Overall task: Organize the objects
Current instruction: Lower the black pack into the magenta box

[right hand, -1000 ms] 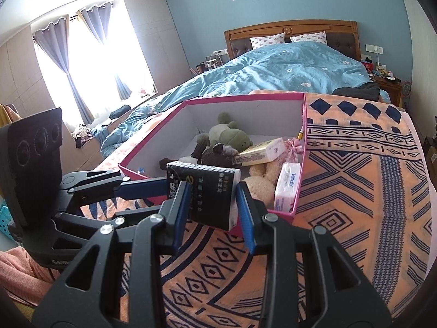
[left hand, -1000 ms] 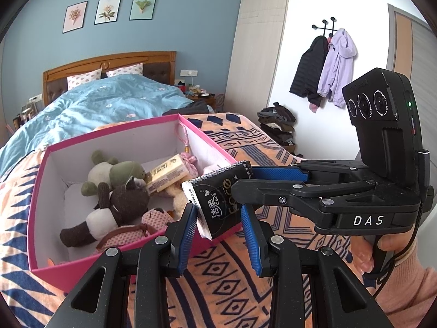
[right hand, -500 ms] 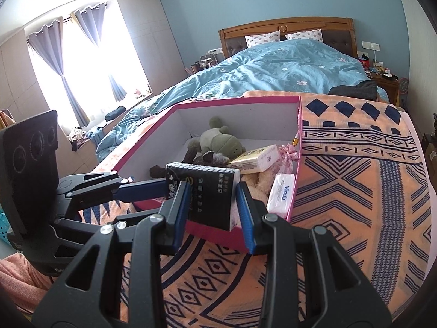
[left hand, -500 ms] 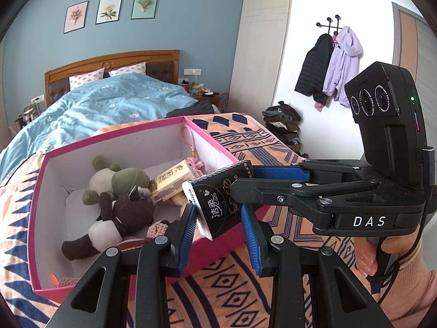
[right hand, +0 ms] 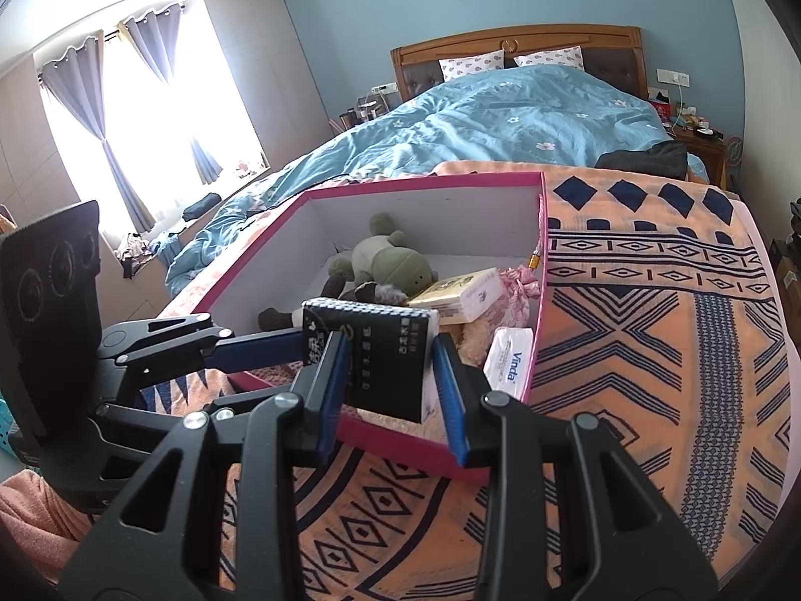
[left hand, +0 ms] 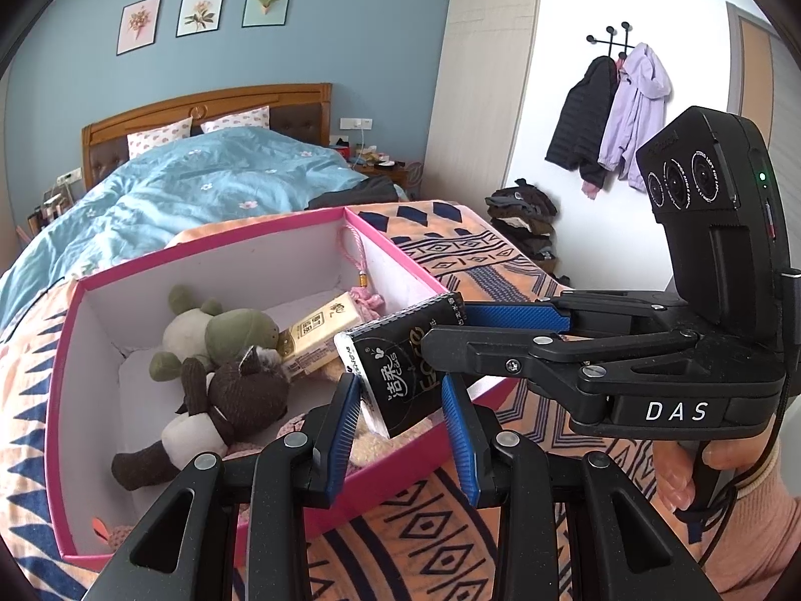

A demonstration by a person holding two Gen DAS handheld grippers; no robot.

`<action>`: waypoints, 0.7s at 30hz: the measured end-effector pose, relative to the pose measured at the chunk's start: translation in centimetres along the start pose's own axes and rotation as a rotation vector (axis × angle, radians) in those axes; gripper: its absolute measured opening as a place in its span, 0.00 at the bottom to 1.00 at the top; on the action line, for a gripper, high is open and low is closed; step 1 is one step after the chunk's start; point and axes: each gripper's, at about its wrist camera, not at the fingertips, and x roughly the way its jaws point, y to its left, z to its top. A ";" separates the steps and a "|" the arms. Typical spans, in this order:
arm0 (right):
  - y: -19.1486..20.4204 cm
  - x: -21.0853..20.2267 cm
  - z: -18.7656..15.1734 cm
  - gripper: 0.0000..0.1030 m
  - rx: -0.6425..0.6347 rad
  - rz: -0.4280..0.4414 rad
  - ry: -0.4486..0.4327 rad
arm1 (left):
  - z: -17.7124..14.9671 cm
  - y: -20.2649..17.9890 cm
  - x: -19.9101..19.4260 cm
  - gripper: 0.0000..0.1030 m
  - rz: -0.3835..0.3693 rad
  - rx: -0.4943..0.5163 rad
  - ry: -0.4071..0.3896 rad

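Black tissue pack (left hand: 405, 365) held above near edge of pink box (left hand: 70, 330) on patterned bed blanket (right hand: 651, 350). Left gripper (left hand: 400, 390) and right gripper (right hand: 388, 365) both clenched on pack (jaws at opposite ends). Plush toys (left hand: 220, 365) lie inside box.

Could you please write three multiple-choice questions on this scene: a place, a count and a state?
1. Where is the white Vinda pack? A) on the duvet B) inside the pink box C) on the floor
2. How many framed pictures hang on the blue wall? A) two B) three C) five
3. The black tissue pack is: A) in the box B) gripped by left gripper and right gripper C) on a pillow
Answers: 1 B, it leans on the box's wall; 2 B, three in a row; 3 B, both clamp it.
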 end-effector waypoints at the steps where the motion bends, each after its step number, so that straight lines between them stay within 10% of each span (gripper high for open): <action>1: -0.1 0.2 0.1 0.37 0.001 -0.001 0.003 | 0.1 0.2 0.2 0.33 0.000 -0.002 0.003; 21: 0.6 2.7 0.3 0.37 -0.023 -0.077 0.059 | -0.4 2.2 2.5 0.33 0.004 -0.057 0.074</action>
